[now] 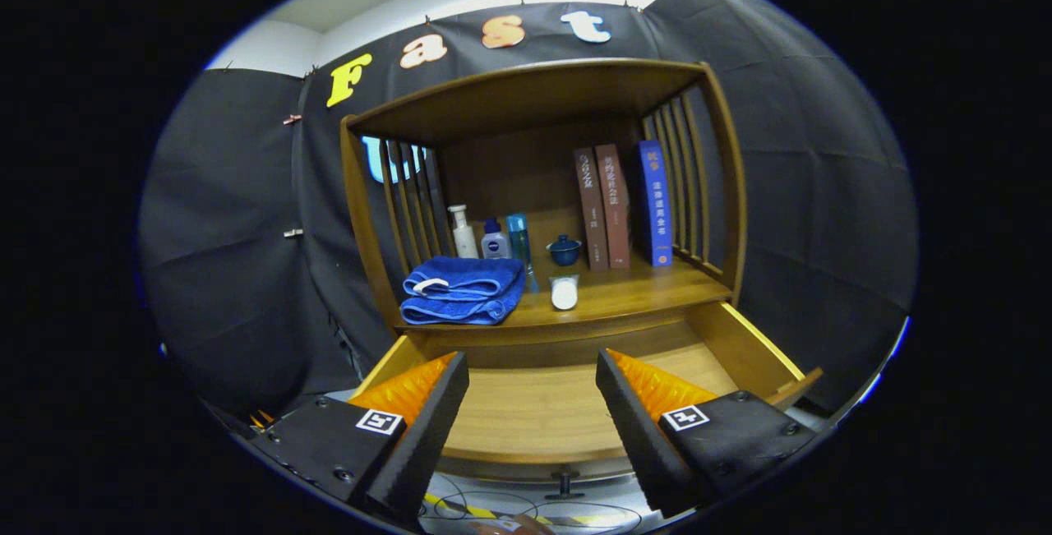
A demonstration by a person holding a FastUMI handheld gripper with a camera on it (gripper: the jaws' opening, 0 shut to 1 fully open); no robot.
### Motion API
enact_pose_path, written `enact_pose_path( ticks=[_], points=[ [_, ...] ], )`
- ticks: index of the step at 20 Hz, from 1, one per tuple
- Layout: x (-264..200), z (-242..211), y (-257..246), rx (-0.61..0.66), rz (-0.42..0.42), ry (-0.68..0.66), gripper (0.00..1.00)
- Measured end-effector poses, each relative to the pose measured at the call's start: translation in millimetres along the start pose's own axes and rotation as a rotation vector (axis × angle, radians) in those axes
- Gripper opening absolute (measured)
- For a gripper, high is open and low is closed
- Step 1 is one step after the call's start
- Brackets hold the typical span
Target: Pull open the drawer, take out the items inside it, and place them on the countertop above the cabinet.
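The wooden cabinet's drawer (744, 346) is pulled out toward me, and its bare wooden floor shows between and beyond my fingers. My gripper (532, 369) hovers over the drawer, open, with nothing between its fingers. On the countertop (633, 292) above the drawer lie a folded blue towel (464, 290) at the left and a small white jar (564, 292) on its side near the middle. The drawer's knob (565, 481) sticks out below the front panel.
At the back of the countertop stand a white pump bottle (462, 232), a small blue-capped bottle (495, 241), a tall blue bottle (519, 241), a blue lidded cup (565, 250) and three upright books (622, 206). Slatted wooden sides (689, 182) and a top board enclose the shelf.
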State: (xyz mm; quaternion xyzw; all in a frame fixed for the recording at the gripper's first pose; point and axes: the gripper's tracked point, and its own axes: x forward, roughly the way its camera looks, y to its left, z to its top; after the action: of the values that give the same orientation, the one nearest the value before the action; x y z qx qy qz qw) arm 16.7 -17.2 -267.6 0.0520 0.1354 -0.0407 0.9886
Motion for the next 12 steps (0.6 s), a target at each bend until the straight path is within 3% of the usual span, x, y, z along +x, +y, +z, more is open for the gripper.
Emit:
enact_pose_path(
  ticks=[5,12],
  points=[
    [-32,-65,-6,-0.018,-0.04,-0.025,0.99],
    [-14,-120,-21,0.024,-0.077,0.051,0.99]
  ],
)
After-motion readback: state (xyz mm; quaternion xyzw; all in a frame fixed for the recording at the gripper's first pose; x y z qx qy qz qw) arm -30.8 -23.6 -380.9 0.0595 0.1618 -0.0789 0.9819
